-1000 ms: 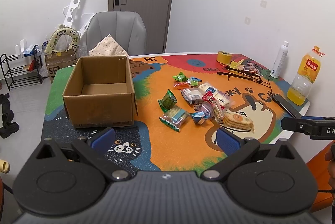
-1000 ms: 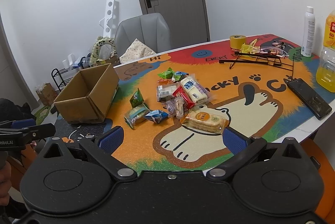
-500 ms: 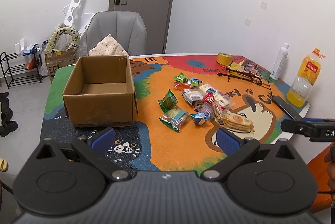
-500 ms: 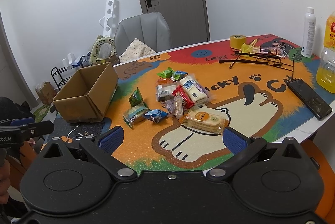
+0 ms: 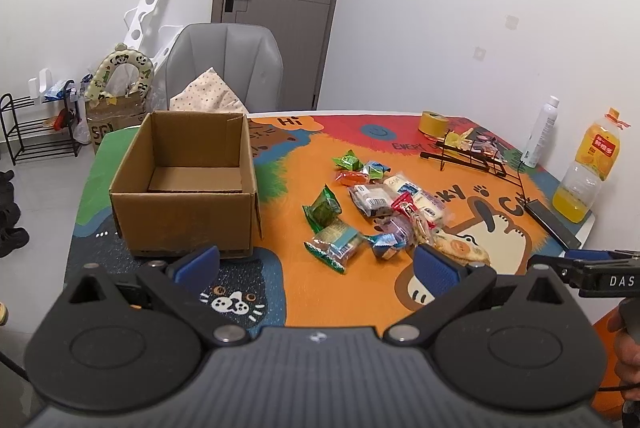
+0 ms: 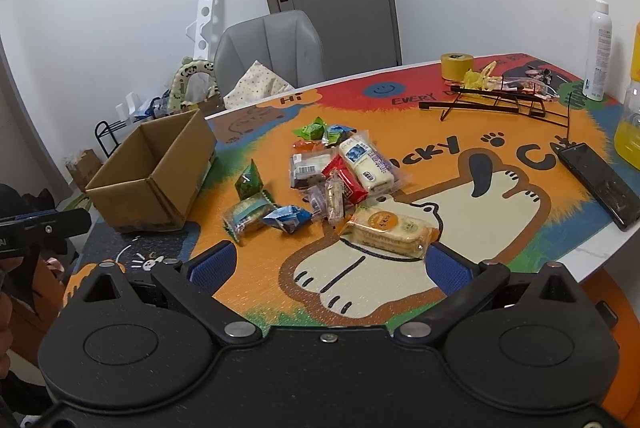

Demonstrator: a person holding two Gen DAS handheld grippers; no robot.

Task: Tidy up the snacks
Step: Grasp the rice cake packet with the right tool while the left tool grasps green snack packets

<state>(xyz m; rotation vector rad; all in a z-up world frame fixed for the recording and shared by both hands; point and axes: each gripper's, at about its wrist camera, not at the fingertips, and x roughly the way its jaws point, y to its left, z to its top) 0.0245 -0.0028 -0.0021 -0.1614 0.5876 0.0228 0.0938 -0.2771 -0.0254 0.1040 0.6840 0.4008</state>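
Observation:
An open, empty cardboard box (image 5: 184, 184) stands on the left of the colourful table mat; it also shows in the right wrist view (image 6: 150, 174). A pile of wrapped snacks (image 5: 380, 200) lies right of it, also in the right wrist view (image 6: 336, 172). A cracker pack (image 6: 390, 232) lies nearest. My left gripper (image 5: 316, 262) is open and empty above the near table edge, in front of the box and pile. My right gripper (image 6: 328, 264) is open and empty, just short of the cracker pack.
A black phone (image 6: 600, 184), an orange juice bottle (image 5: 586, 168), a white spray bottle (image 6: 599, 52), a yellow tape roll (image 6: 457, 65) and a black wire rack (image 6: 500, 100) sit on the right and far side. A grey chair (image 5: 226, 64) stands behind the table.
Both grippers have drifted slightly forward toward the table. Nothing on the table has moved.

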